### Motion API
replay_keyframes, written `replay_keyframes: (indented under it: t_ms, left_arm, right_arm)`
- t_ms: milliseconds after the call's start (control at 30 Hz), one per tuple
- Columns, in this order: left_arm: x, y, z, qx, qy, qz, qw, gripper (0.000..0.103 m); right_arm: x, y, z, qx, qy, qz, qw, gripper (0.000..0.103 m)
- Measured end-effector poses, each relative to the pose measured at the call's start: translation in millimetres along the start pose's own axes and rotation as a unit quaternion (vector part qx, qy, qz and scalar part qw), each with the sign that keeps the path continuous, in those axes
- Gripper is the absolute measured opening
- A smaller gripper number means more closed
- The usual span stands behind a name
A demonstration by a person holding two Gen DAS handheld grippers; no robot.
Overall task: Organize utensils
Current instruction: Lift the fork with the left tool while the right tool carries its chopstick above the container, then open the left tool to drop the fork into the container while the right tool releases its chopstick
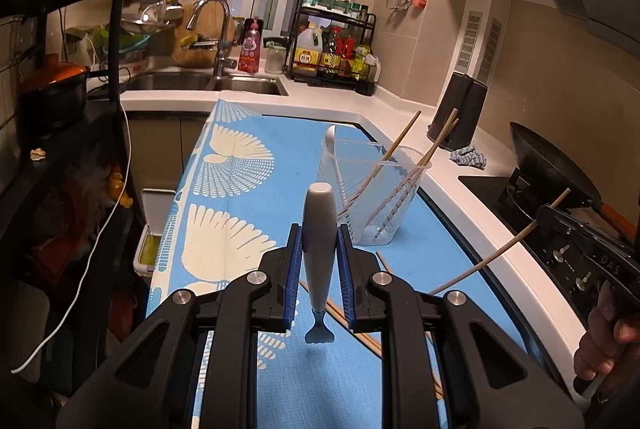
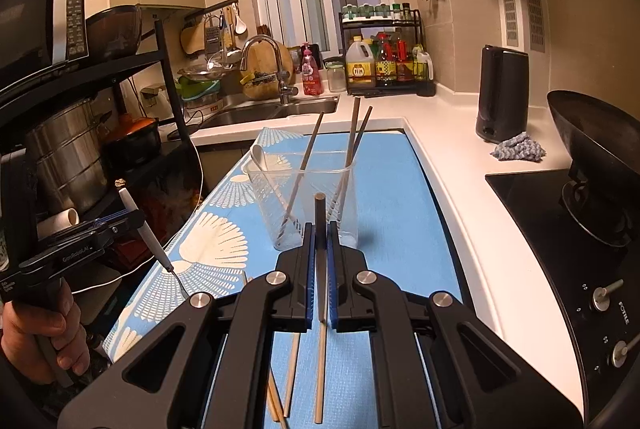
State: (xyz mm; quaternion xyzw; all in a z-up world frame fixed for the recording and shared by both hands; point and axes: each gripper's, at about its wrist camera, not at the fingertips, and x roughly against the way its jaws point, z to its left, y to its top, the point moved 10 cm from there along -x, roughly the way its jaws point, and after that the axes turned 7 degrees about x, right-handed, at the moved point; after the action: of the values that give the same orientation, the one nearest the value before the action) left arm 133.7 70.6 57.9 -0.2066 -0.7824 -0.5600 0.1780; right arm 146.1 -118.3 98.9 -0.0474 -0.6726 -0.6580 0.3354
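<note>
Left gripper (image 1: 319, 261) clamps fork (image 1: 319, 229), seemingly; right gripper (image 2: 319, 261) clamps chopstick (image 2: 320, 229).

The clear cup (image 2: 306, 203) stands on the mat (image 2: 392, 197), near its middle. Inside it lean three chopsticks (image 2: 308, 153) and a spoon (image 2: 262, 159) (at its left wall). Before the cup, loose chopsticks (image 2: 291, 369) lie on the mat. Behind the cup is the sink (image 2: 276, 113); to its right, the stove (image 2: 560, 213).
</note>
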Motion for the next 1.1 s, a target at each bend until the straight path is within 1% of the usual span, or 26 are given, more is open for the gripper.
replay_keyframes:
  t_ms: [167,367,600,733,833,1000,1100]
  left_arm:
    - [-1,11,-4,0.003,-0.001,0.009,1.0000,0.018]
    - [-8,20,-9,0.007,-0.008,0.021,0.9997,0.018]
    - [-19,35,-15,0.007,-0.013,0.029,0.9995,0.018]
    - [-22,59,-27,-0.002,-0.023,0.021,0.9995,0.018]
    - [-22,86,-38,-0.006,-0.033,0.005,0.9994,0.018]
    - [-27,131,-58,-0.014,-0.044,-0.023,0.9987,0.018]
    - [-35,153,-67,-0.015,-0.048,-0.036,0.9981,0.018]
  right_arm:
    - [-2,17,4,0.014,-0.003,0.006,1.000,0.006]
    - [-5,36,9,0.023,0.003,0.013,1.000,0.006]
    - [-11,55,9,0.017,0.016,0.019,1.000,0.006]
    - [-9,82,11,0.021,0.020,0.001,1.000,0.006]
    - [-7,107,12,0.026,0.025,-0.015,0.999,0.006]
    - [-3,155,13,0.041,0.016,-0.052,0.998,0.005]
    - [-6,175,11,0.047,0.007,-0.064,0.997,0.005]
